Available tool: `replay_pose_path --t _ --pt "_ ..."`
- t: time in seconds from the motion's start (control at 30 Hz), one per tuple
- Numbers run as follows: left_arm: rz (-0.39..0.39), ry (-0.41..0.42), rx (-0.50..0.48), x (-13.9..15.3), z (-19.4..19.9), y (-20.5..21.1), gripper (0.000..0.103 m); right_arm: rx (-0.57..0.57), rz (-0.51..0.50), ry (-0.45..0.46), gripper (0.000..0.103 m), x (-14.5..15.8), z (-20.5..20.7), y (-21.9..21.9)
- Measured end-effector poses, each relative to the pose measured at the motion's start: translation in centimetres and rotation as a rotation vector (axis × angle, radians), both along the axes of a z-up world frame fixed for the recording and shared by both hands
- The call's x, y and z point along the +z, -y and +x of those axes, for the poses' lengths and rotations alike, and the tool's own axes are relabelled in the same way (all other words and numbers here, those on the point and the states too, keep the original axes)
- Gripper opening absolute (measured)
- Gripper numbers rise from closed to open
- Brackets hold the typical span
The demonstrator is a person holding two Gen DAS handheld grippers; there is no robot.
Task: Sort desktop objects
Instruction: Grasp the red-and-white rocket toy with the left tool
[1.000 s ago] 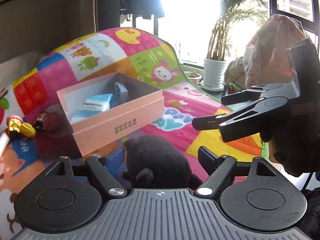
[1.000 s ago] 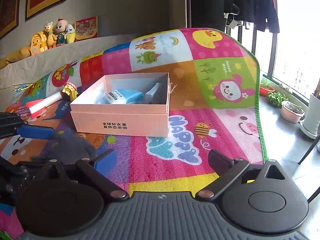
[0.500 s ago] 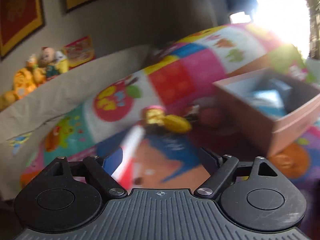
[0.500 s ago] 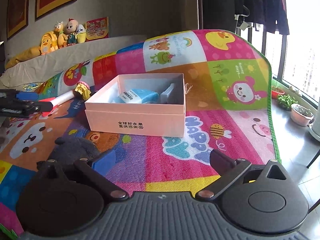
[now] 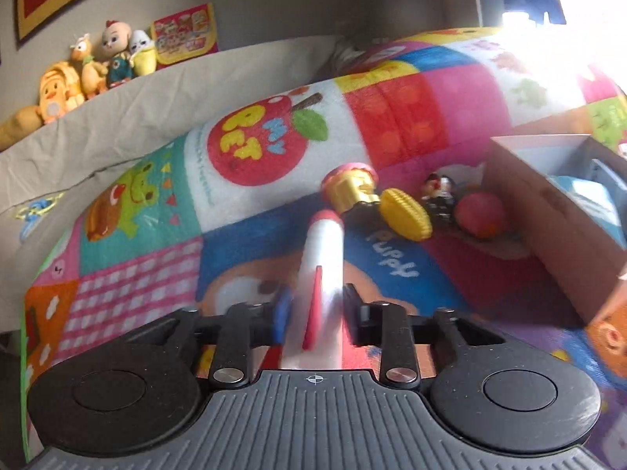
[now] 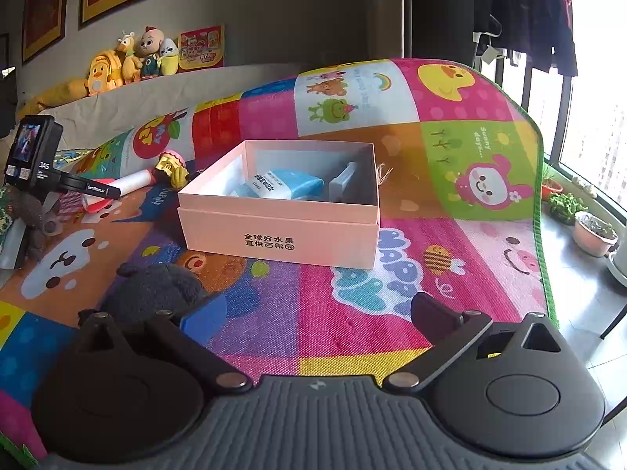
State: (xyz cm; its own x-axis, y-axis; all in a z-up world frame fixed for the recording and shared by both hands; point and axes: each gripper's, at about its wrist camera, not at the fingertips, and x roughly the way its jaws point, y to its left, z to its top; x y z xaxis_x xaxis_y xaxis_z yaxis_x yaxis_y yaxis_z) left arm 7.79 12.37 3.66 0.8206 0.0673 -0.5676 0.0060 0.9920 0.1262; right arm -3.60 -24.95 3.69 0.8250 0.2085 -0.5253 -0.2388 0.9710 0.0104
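A white and red toy stick (image 5: pixel 322 270) with a gold and pink head lies on the colourful play mat (image 5: pixel 137 211). My left gripper (image 5: pixel 317 313) is shut on its shaft, with both pads pressed against it. From the right wrist view, the left gripper (image 6: pixel 113 192) and the toy stick (image 6: pixel 135 181) sit left of the open pink box (image 6: pixel 274 215). The box holds a blue packet (image 6: pixel 292 186) and a grey item (image 6: pixel 345 180). My right gripper (image 6: pixel 313 309) hangs open over the mat with nothing between its fingers. A black plush (image 6: pixel 156 293) lies just beyond its left finger.
A yellow toy (image 5: pixel 405 213), a small figure (image 5: pixel 439 196) and a red ball (image 5: pixel 480 215) lie between the stick's head and the box. Plush toys (image 6: pixel 129 58) line the grey ledge behind. The mat's edge and potted plants (image 6: pixel 588 227) are at the right.
My left gripper has swung left, away from the black plush and the box, over to the toy stick, and has closed on its shaft. The right gripper has hardly moved.
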Motion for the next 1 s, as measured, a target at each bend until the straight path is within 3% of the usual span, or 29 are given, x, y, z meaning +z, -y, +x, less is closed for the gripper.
replay_pose_path --t 0.13,0.27,0.33,0.4,0.47,0.57,0.67,0.87,1.0 --pt "-0.024 0.058 -0.097 1.4 -6.6 2.9 0.031 0.009 0.02 0.013 0.1 0.2 -0.5 0.1" --pt "-0.143 -0.002 -0.208 1.1 -11.2 5.8 0.031 0.04 0.041 0.029 0.1 0.7 -1.1 -0.2" --pt "-0.159 -0.039 -0.254 0.3 -12.6 7.5 0.033 0.07 0.056 0.037 0.1 1.1 -1.4 -0.6" --pt "-0.173 -0.06 -0.282 -0.5 -13.2 8.6 0.037 0.114 0.064 0.047 0.1 1.5 -1.8 -1.2" --pt "-0.196 -0.071 -0.295 -1.0 -13.6 9.0 0.054 0.164 0.056 0.056 0.101 1.8 -2.1 -2.2" --pt "-0.202 -0.071 -0.301 -1.0 -13.7 9.3 0.06 0.226 0.043 0.049 0.101 1.8 -2.4 -3.7" --pt "-0.2 -0.067 -0.307 -0.9 -13.8 9.5 0.076 0.256 0.031 0.042 0.101 1.6 -2.4 -5.2" --pt "-0.18 -0.05 -0.323 -0.8 -14.4 10.1 0.087 0.244 -0.037 0.03 0.101 0.7 -0.9 -7.0" --pt "-0.18 -0.028 -0.322 -0.3 -14.7 9.8 0.093 0.19 -0.057 0.036 0.101 0.5 -1.0 -4.7"
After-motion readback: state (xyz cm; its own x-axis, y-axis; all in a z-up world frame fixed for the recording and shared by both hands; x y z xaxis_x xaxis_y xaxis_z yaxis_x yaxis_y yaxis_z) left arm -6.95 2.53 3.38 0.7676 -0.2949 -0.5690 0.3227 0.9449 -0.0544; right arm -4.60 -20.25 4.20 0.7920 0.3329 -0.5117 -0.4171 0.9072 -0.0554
